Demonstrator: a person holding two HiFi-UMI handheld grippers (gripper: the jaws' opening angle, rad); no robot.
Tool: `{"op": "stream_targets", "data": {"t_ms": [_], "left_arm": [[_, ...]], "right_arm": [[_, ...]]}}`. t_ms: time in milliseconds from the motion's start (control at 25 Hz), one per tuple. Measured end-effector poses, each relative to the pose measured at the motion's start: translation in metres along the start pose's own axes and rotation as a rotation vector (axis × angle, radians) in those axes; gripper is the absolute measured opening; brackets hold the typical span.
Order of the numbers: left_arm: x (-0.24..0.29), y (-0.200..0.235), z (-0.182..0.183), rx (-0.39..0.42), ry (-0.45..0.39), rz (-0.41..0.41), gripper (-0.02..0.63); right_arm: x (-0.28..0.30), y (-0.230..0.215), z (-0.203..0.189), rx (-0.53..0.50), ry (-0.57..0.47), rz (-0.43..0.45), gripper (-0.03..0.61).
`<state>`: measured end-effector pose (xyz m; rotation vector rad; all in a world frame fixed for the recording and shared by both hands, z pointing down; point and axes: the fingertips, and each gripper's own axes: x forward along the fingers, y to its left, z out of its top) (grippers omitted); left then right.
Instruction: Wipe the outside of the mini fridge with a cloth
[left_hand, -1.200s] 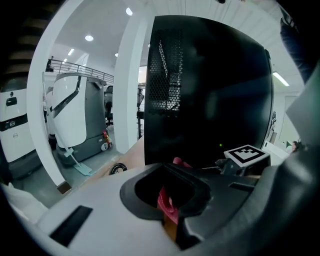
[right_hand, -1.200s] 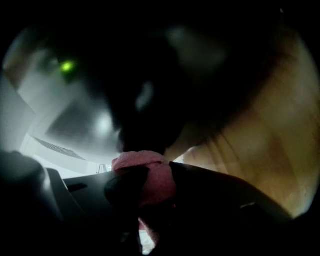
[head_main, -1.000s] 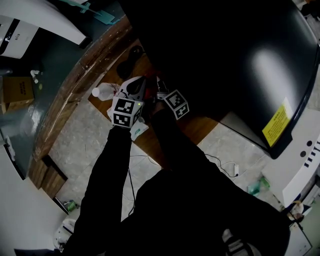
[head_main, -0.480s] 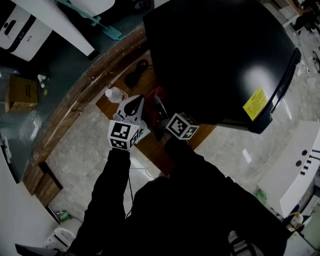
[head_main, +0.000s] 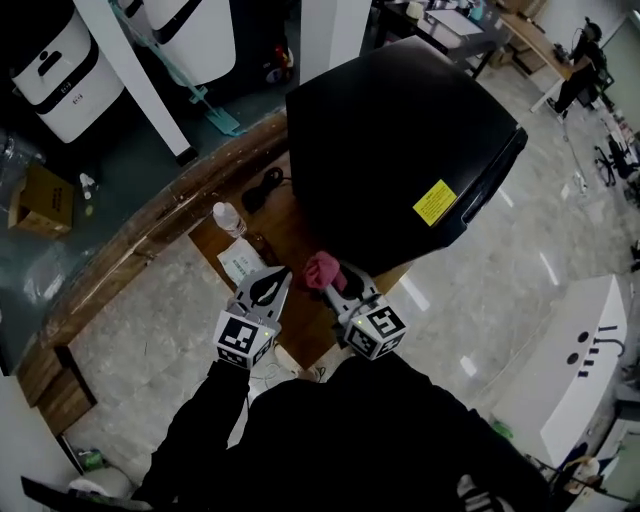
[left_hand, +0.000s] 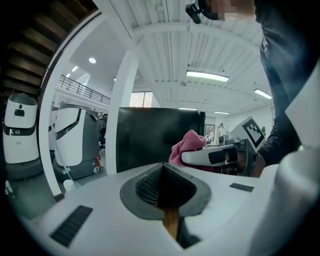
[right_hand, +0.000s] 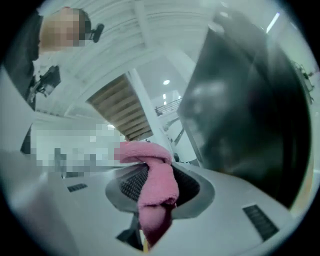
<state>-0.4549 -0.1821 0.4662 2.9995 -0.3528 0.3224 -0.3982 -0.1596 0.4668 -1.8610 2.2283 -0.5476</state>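
The black mini fridge (head_main: 400, 140) stands on a wooden platform (head_main: 290, 235), its top carrying a yellow label (head_main: 435, 202). My right gripper (head_main: 322, 272) is shut on a pink cloth (head_main: 321, 269), held up beside the fridge's near side; the right gripper view shows the pink cloth (right_hand: 155, 187) bunched between the jaws with the black fridge (right_hand: 250, 110) wall close at the right. My left gripper (head_main: 270, 285) hangs shut and empty just left of it. In the left gripper view the pink cloth (left_hand: 187, 146) and the fridge (left_hand: 160, 137) lie ahead.
A clear water bottle (head_main: 228, 218), a paper sheet (head_main: 243, 262) and a black cable (head_main: 262, 186) lie on the platform left of the fridge. White robot units (head_main: 60, 70) and a cardboard box (head_main: 40, 200) stand at the upper left. A white machine (head_main: 575, 370) is at the right.
Both grippers have lifted up and back from the platform toward the person. The pink cloth now shows raised in the right gripper. The head view has pulled back, showing the whole fridge.
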Motion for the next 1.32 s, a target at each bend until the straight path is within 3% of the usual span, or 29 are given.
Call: {"op": "stream_targets", "data": {"t_ms": [160, 360, 600, 720, 920, 1080, 1320], "left_arm": [[-0.012, -0.065, 0.019, 0.012, -0.025, -0.022, 0.003], [-0.022, -0.149, 0.035, 0.029, -0.051, -0.035, 0.003], [-0.013, -0.197, 0.054, 0.070, -0.088, 0.038, 0.003], [-0.019, -0.220, 0.060, 0.053, -0.110, 0.101, 0.003], [-0.024, -0.247, 0.056, 0.043, -0.105, 0.180, 0.003], [-0.026, -0.273, 0.054, 0.017, -0.110, 0.215, 0.003], [-0.026, -0.296, 0.048, -0.010, -0.124, 0.248, 0.003]], "right_arm": [[-0.060, 0.008, 0.019, -0.101, 0.022, 0.074, 0.118], [-0.131, 0.019, 0.034, -0.130, 0.052, 0.191, 0.117], [-0.187, 0.019, 0.061, -0.237, 0.049, 0.271, 0.117], [-0.211, 0.027, 0.076, -0.225, 0.036, 0.308, 0.117], [-0.243, 0.021, 0.067, -0.224, 0.041, 0.362, 0.117], [-0.267, 0.021, 0.063, -0.210, 0.057, 0.409, 0.117], [-0.294, 0.024, 0.073, -0.145, -0.006, 0.441, 0.117]]}}
